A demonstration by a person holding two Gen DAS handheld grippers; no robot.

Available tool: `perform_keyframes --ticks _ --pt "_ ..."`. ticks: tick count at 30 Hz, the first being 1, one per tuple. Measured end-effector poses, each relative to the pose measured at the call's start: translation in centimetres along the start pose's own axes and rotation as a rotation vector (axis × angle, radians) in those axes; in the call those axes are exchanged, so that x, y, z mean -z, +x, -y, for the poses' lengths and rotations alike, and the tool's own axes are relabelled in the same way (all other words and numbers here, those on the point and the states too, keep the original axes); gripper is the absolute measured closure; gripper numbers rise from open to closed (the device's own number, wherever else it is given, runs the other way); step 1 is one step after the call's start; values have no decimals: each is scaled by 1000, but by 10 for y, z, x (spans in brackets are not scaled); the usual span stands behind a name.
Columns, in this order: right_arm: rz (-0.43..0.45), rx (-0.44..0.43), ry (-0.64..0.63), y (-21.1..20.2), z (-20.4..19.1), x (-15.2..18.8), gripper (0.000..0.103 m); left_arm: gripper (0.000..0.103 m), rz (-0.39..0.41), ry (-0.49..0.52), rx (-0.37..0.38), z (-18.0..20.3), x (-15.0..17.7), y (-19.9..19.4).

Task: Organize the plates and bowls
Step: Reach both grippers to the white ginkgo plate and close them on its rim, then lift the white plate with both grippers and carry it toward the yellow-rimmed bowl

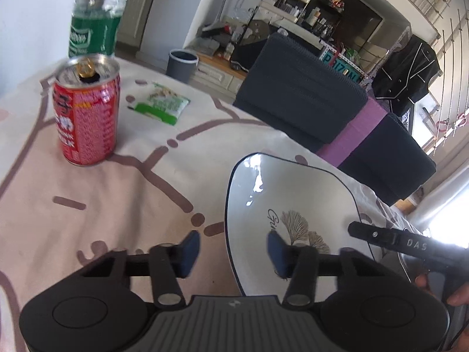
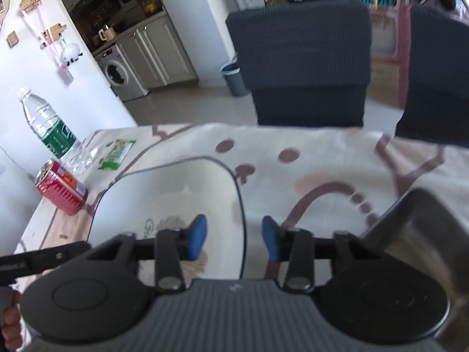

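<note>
A: Left gripper (image 1: 233, 253) status?

B: Jaws partly apart, nothing clamped. The left rim of the white rounded-square ceramic plate with a dark edge line and a leaf print (image 1: 293, 205) runs up between the two blue fingertips (image 1: 190, 249). The right pad sits over the plate's face, the left pad over the cloth. No pad visibly pressing on the rim.

A: Right gripper (image 2: 234, 242)?

B: Mirror case. Jaws about half open, holding nothing. The plate's (image 2: 176, 193) right rim passes between the blue pads (image 2: 198, 236), left pad over the plate, right pad over the cloth. Can't tell whether either pad touches the rim.

A: So the plate is flat?

B: Looks flat on the cream tablecloth with brown line pattern (image 1: 117, 205), the two grippers on opposite edges. The right gripper's black body is at the plate's right edge in the left wrist view, with a hand (image 1: 457, 290) behind it.

A: Anything else near?

B: Grey metal tray-like dish (image 2: 410, 228), just right of the right gripper's right finger, blurred, so its shape is uncertain. Red printed drink can with open top (image 1: 88, 114), upright, well ahead and left of the left fingers. Clear plastic water bottle with green label (image 1: 93, 20) behind the can. Green-and-white snack packet (image 1: 159, 105) lying flat beyond, ahead of the left fingers. Dark grey fabric chair back (image 1: 302, 102) past the table's far edge.
</note>
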State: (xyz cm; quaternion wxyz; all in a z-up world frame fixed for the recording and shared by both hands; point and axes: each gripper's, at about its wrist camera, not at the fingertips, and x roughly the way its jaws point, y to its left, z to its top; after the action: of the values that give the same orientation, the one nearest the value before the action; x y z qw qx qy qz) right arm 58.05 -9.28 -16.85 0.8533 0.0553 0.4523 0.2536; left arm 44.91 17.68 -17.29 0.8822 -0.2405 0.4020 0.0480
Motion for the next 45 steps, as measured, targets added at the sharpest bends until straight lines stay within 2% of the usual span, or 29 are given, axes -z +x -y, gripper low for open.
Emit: perform_keyframes --ticks 3,4,5,6,10,15,21,25,29,32,35,41,45 --pt "-29 10 7 5 -1 3 69 68 -30 2 8 -3 -1 10" --pt "-39 6 13 4 -1 4 75 76 -42 -5 16 -4 -1 14" --pt "-53 2 22 6 0 5 78 93 -57 -14 27 -6 -1 18" --pt "-61 -1 27 8 0 6 84 92 -66 -24 34 -8 -1 22" --pt "-43 8 21 3 -4 9 85 92 -61 -5 41 -8 -1 21" --pt "14 13 14 -20 -7 15 86 92 -18 35 79 3 -1 -5" --pt "125 -11 31 -93 -11 25 86 92 34 103 144 37 -1 -66" --pt "165 -21 78 -159 -7 60 86 95 26 190 184 67 20 -110" --pt "131 13 134 -202 -3 117 86 96 -8 240 195 87 51 -140" --pt "101 10 187 -228 4 156 85 97 -27 247 196 92 82 -156" --pt "79 51 211 -249 5 185 85 97 -76 258 195 95 109 -165" --pt "-5 101 276 -268 7 215 84 96 -166 265 187 92 143 -171" --pt "-63 159 289 -266 -2 229 84 96 -242 205 185 76 163 -163"
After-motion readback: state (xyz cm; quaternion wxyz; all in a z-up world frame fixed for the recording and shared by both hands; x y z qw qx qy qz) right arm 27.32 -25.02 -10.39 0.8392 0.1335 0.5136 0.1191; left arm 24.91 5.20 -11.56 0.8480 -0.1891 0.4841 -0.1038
